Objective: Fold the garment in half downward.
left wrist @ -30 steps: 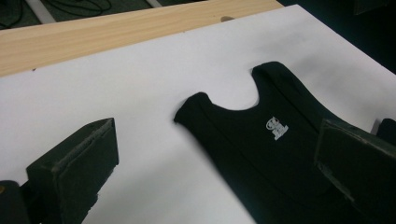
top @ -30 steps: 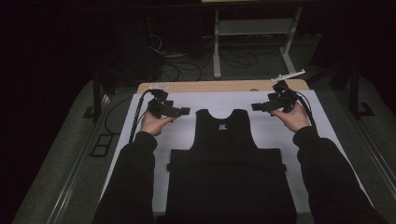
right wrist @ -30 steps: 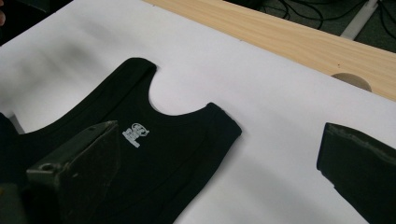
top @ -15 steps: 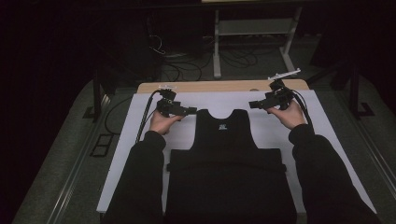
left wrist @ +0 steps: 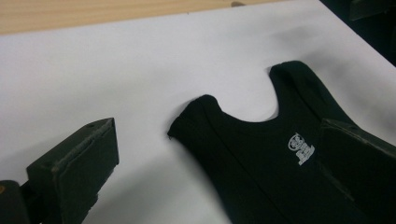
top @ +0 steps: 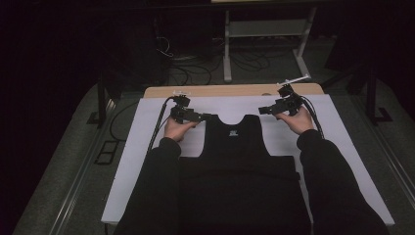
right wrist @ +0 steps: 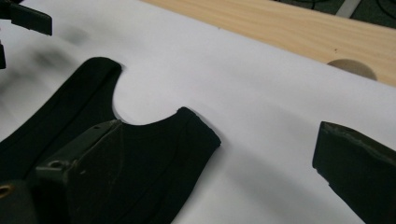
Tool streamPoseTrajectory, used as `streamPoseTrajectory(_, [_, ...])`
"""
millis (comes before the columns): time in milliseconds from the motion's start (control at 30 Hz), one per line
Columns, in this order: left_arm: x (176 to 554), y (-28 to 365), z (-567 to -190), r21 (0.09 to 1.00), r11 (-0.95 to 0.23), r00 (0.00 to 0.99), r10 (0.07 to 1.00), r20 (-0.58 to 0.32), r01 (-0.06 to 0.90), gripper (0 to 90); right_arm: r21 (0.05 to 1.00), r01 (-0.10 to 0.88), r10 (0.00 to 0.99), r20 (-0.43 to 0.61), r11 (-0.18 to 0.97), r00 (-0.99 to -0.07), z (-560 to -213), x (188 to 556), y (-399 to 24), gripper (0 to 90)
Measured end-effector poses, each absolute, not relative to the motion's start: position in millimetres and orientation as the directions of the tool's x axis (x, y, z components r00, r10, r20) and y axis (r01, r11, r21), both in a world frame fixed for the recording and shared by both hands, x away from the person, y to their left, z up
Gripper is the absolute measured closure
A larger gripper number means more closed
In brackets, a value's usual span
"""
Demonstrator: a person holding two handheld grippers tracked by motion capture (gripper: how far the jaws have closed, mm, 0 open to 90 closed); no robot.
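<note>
Black sleeveless vest (top: 237,147) lies flat on a white sheet (top: 147,147) covering the counter (top: 220,91), neck end toward the far edge; smooth matte knit, scooped neckline, rounded shoulder straps, small white print inside the collar. Left gripper (top: 208,117) just beside the left strap, fingers (left wrist: 74,163) wide apart, holding nothing. Right gripper (top: 262,110) near the right strap, fingers (right wrist: 355,158) also wide apart and empty. Counter's bare far edge is light wood. Room dark; cables on the floor (top: 191,63).

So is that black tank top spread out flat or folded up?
Spread flat: the black tank top lies face up on the white sheet, both shoulder straps apart, neckline open, printed label showing inside the collar.
</note>
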State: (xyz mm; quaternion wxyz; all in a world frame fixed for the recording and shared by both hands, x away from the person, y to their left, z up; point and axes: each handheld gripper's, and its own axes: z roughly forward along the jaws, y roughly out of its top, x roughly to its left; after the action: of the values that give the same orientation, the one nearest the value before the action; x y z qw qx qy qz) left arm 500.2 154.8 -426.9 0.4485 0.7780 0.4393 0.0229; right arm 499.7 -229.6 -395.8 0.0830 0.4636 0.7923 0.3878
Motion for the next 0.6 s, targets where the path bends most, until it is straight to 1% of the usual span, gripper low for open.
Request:
streamPoseTrajectory(200, [502,151,-435,0.706,-0.221,0.61,0.705,-0.361,0.673,0.0,0.66,0.694,0.793,0.241,0.289,-0.559,-411,504,-223,5.2])
streamPoseTrajectory(400, [503,148,-442,0.699,-0.217,0.61,0.696,-0.379,0.681,0.3,0.639,0.719,0.772,0.3,0.274,-0.56,-422,507,-219,11.8])
streamPoseTrajectory(533, [503,145,-445,0.697,-0.223,0.612,0.694,-0.378,0.682,1.7,0.626,0.72,0.768,0.29,0.3,-0.572,-429,507,-211,12.7])
streamPoseTrajectory(600, [502,145,-445,0.699,-0.223,0.617,0.688,-0.381,0.68,3.8,0.621,0.723,0.771,0.286,0.304,-0.569,-431,506,-208,13.2])
